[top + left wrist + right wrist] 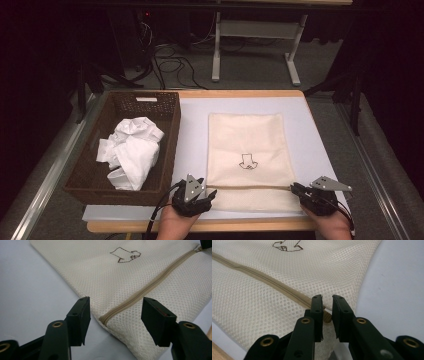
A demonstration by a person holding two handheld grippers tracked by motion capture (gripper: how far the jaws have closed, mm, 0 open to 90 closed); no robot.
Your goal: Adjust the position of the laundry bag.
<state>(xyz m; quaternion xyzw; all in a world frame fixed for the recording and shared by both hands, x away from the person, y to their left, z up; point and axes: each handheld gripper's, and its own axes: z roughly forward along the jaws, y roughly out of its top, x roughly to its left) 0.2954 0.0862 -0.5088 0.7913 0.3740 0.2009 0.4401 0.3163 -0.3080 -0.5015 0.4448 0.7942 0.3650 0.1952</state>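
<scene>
A cream mesh laundry bag [245,150] with a small line drawing lies flat on the pale mat [192,130]. A tan zipper [250,188] runs across the bag near its front edge. My left gripper [212,194] is open at the bag's left edge. In the left gripper view its jaws [115,315] straddle the zipper's end [106,319] without touching it. My right gripper [294,189] is at the bag's right edge. In the right gripper view its jaws [327,305] stand almost together, with the zipper's tan end [327,317] pinched between them.
A dark wicker basket [171,145] stands at the left of the table, holding crumpled white clothing [132,150]. The table's wooden front edge [250,226] runs just before my hands. Beyond the table are desk legs [216,50] and cables on the floor.
</scene>
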